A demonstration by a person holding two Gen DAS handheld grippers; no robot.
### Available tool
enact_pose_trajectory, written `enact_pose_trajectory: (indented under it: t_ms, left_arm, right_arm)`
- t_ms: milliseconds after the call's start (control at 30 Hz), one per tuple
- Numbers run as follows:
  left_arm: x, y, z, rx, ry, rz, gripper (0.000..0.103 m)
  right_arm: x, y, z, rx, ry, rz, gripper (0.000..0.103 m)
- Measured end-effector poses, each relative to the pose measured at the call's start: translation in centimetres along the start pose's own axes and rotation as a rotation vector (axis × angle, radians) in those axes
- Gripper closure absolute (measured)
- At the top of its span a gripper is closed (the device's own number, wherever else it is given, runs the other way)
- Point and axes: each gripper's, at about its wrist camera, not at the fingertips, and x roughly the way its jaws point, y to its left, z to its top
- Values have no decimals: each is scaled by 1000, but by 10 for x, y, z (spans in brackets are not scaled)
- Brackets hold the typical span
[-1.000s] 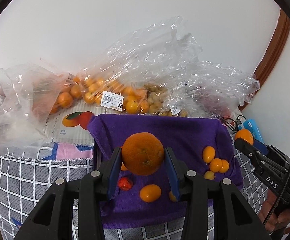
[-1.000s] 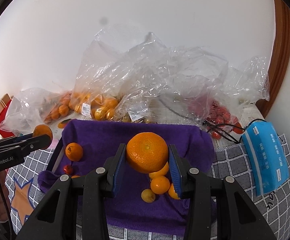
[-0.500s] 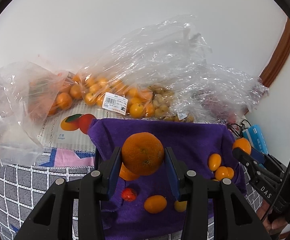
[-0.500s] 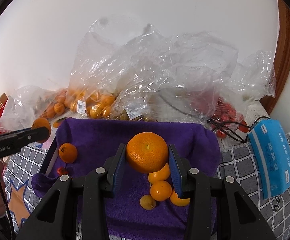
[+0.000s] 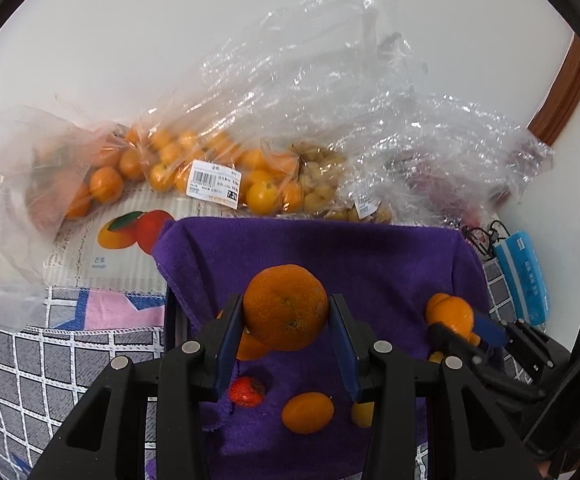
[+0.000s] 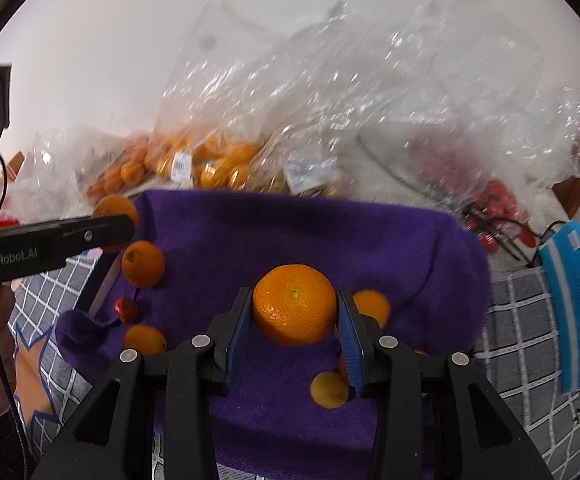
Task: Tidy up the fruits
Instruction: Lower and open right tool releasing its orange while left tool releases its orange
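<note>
My left gripper [image 5: 286,320] is shut on a large orange [image 5: 285,307], held above the left side of a purple towel [image 5: 330,252]. My right gripper [image 6: 294,318] is shut on another orange [image 6: 295,304] above the towel's [image 6: 290,232] right side. It also shows in the left wrist view [image 5: 456,326] at the right. On the towel lie a small orange [image 6: 143,263], a red fruit [image 5: 246,391], a kumquat [image 5: 308,412] and other small orange fruits [image 6: 329,389].
Clear plastic bags of oranges [image 5: 170,160], pale fruit [image 5: 322,188] and red fruit [image 6: 494,208] are heaped against the white wall behind the towel. A blue packet [image 6: 578,304] lies at the right on a grey checked cloth [image 5: 30,360]. A mango-printed box [image 5: 122,236] sits at the left.
Both grippers have moved forward and lower toward the towel, each still holding its orange. The right gripper has come closer to the left one.
</note>
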Motion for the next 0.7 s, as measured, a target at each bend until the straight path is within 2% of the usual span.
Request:
enact_pose_trajectory:
  t_ms: [333, 700]
  left_arm:
    - [21, 2, -2, 4, 50, 15, 62]
    - [25, -7, -2, 53, 50, -1, 62]
  right_arm:
    - [21, 5, -13, -18, 42, 17, 62]
    - [26, 2, -16, -27, 47, 9, 62]
